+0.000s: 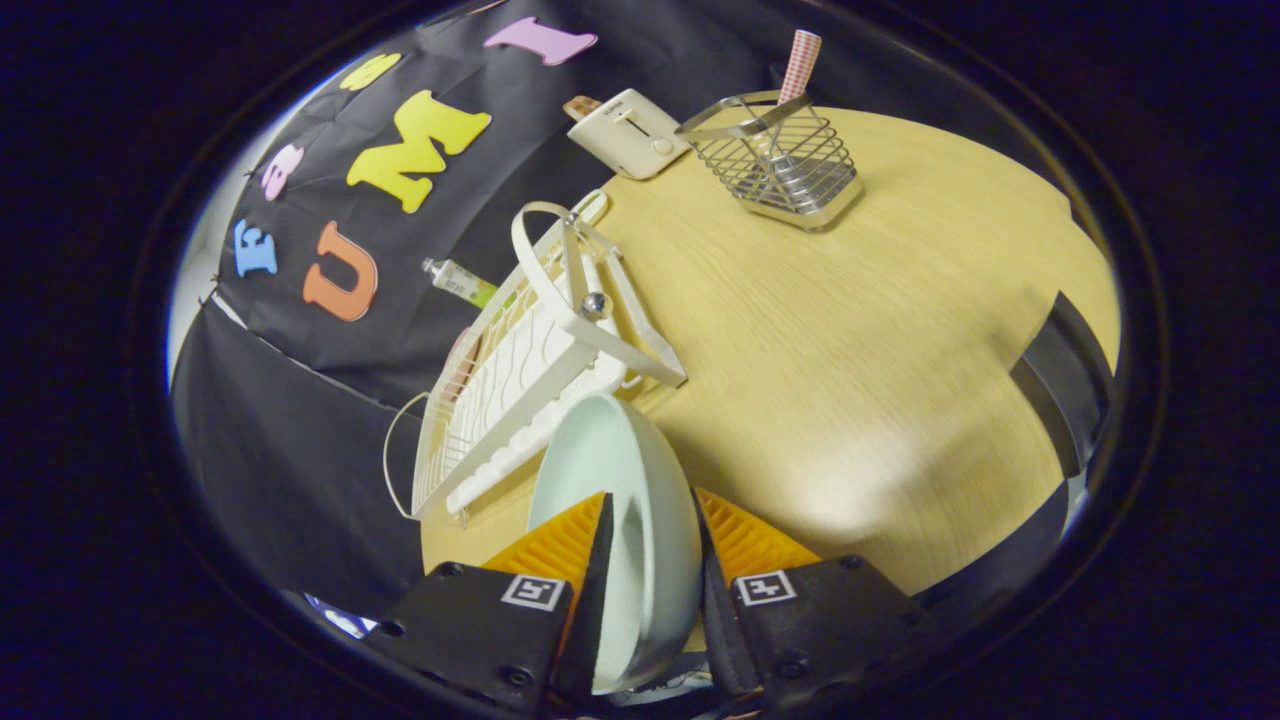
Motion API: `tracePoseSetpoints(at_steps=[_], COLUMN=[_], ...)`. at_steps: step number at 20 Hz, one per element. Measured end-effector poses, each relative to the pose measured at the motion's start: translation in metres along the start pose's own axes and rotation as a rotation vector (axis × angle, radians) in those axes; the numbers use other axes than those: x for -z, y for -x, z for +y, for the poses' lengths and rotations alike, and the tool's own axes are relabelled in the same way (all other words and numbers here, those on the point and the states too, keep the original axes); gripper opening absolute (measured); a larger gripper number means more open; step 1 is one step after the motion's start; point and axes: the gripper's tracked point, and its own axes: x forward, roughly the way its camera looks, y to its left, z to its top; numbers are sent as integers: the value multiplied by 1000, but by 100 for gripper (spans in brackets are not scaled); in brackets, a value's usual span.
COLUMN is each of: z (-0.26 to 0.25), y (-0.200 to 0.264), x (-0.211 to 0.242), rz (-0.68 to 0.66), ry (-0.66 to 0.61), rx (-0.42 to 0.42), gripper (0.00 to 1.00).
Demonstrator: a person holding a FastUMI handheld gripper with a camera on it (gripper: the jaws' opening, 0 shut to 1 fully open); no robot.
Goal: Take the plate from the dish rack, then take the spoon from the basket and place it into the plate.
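While no writing is readable, the claw [650,535] grips the plate [640,480] edgewise.

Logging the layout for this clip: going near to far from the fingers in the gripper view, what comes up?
Plate clamped between the fingers → white dish rack → wire basket with the spoon's checked handle sticking up, and the toaster at much the same depth.

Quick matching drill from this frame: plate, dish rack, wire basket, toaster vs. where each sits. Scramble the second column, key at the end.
1. plate
2. dish rack
3. wire basket
4. toaster

A. at the table's far edge, by the booth wall
B. clamped on edge in the gripper
C. just ahead of the fingers, lying along the table's edge
D. far across the table, holding a checked-handled utensil

Pairs: 1-B, 2-C, 3-D, 4-A
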Motion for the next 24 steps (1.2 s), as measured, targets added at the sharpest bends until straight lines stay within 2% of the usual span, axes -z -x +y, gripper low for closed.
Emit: tracePoseSetpoints(at_steps=[2, 6, 10, 13, 16, 20, 24], z=[-2, -5, -8, -12, -27, -60, -97], y=[-2, 5, 47, 81, 105, 118, 107], x=[-6, -29, -71, -94, -114, -145, -188], rz=[-32, -152, -409, -551, -642, -720, -734], ry=[55, 161, 382, 481, 541, 631, 596], rx=[19, 40, 104, 142, 173, 222, 219], gripper=[58, 63, 75, 80, 99, 100, 100])
